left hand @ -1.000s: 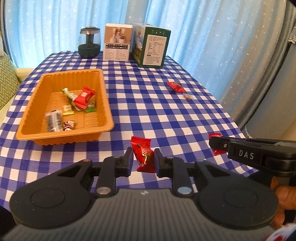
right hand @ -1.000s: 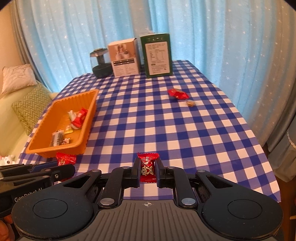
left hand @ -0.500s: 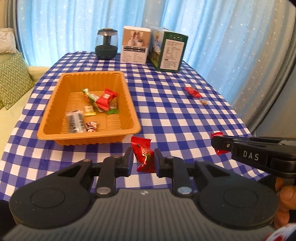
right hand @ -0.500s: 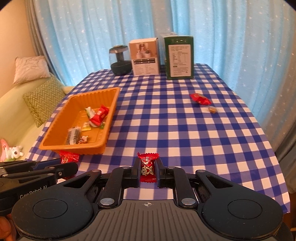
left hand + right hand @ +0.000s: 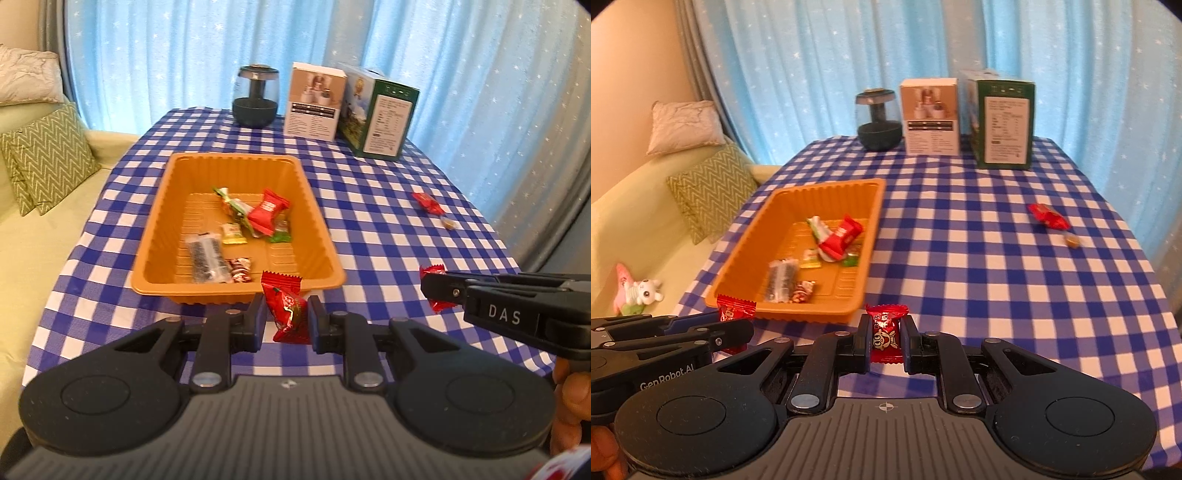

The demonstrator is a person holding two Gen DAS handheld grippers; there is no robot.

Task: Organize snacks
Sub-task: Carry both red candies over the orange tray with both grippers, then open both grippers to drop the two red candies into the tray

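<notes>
- While squeezed tight on a red candy (image 5: pixel 287 311), left gripper (image 5: pixel 284 317) hangs just in front of the near rim of the orange tray (image 5: pixel 236 291), not yet over it.
- Pinched shut the same way, right gripper (image 5: pixel 885 339) with its own red candy with a cartoon face (image 5: pixel 885 332) between the pads, near the tray's front right corner.
- Seen from the side in the other camera too: left gripper poking in low at the left, right gripper poking in at the right, each with a bit of red wrapper at the tip.
- Already in the tray: a big red pack (image 5: pixel 267 212), a green and white wrapper (image 5: pixel 231 201), a small yellow sweet (image 5: pixel 233 234), a dark see-through pack (image 5: pixel 205 256), a little red and white sweet (image 5: pixel 240 269).
- Still out on the blue checked tablecloth (image 5: pixel 979 266), well apart from the tray: one red candy (image 5: pixel 1047 218) and a tiny brown sweet (image 5: pixel 1072 242) just beside it.
- Probably more than half done: two candies to drop in, then two more to fetch.
- At the back, not snacks to sort as far as can be told: a dark jar (image 5: pixel 255 98), a white box (image 5: pixel 316 101), a green box (image 5: pixel 382 116).
</notes>
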